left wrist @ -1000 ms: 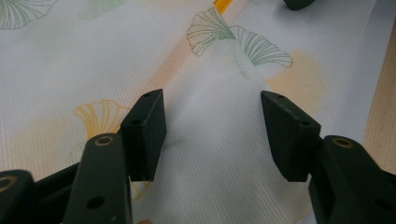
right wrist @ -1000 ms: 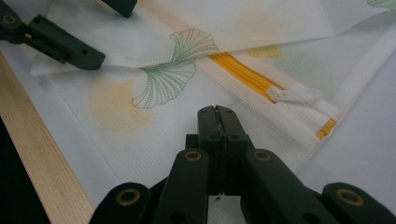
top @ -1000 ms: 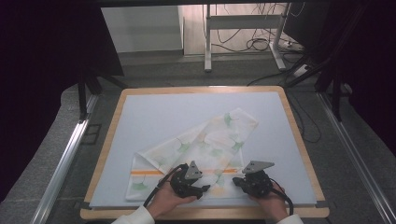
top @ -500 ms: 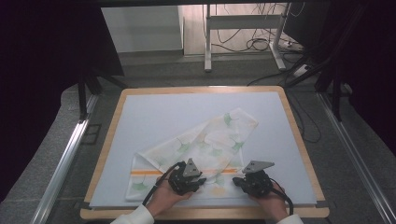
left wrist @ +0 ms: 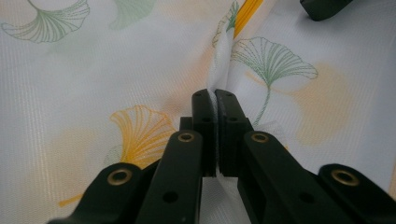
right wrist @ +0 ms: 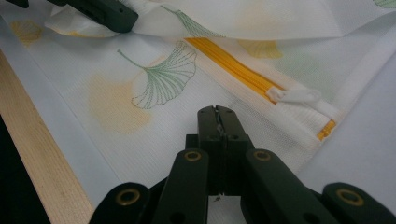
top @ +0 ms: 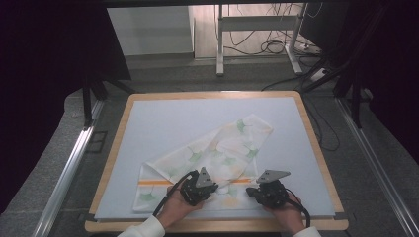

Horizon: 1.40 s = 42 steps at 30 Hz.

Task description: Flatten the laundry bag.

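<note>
Your cloth pouch (top: 212, 158), white mesh printed with green and orange ginkgo leaves and crossed by an orange zipper (right wrist: 233, 65), lies on the pale mat (top: 173, 118) toward its near edge. Your left gripper (left wrist: 215, 100) has just closed, pinching a raised fold of it. Your right gripper (right wrist: 217, 114) is clamped on its near edge.

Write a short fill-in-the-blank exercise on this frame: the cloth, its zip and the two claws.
1. The left claw is shut on a raised fold of the ____.
2. The cloth is printed with green and orange ____.
3. The zip across the cloth is ____ in colour.
4. The cloth lies on a pale mat framed in ____.

Missing words: cloth; leaves; orange; wood
</note>
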Each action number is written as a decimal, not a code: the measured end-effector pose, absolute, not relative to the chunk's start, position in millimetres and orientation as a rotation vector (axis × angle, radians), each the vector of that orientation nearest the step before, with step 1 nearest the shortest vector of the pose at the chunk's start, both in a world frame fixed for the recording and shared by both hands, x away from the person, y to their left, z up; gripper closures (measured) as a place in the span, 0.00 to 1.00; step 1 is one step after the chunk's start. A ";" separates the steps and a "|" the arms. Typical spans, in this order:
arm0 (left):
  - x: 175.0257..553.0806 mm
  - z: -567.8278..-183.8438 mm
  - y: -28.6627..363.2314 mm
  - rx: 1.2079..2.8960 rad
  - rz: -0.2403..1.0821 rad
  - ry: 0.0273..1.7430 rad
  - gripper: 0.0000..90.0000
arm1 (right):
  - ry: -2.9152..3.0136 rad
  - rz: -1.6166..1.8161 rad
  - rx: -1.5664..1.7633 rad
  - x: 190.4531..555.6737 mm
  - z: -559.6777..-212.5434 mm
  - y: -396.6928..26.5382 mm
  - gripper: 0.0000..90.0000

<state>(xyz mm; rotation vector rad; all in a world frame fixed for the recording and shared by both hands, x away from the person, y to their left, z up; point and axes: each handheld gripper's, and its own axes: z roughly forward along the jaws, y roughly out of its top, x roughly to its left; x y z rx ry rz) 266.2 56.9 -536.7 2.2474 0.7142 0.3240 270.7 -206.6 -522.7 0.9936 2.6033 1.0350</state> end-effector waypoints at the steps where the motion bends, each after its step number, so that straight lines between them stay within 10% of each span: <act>1: 266.1 -536.5 56.9 2.248 0.325 0.712 0.98 | 2.603 1.035 0.994 270.7 -522.7 -206.6 0.99; 42: 281.0 -507.5 106.3 2.013 0.354 0.838 0.99 | 2.609 1.033 0.967 271.1 -522.6 -206.8 0.99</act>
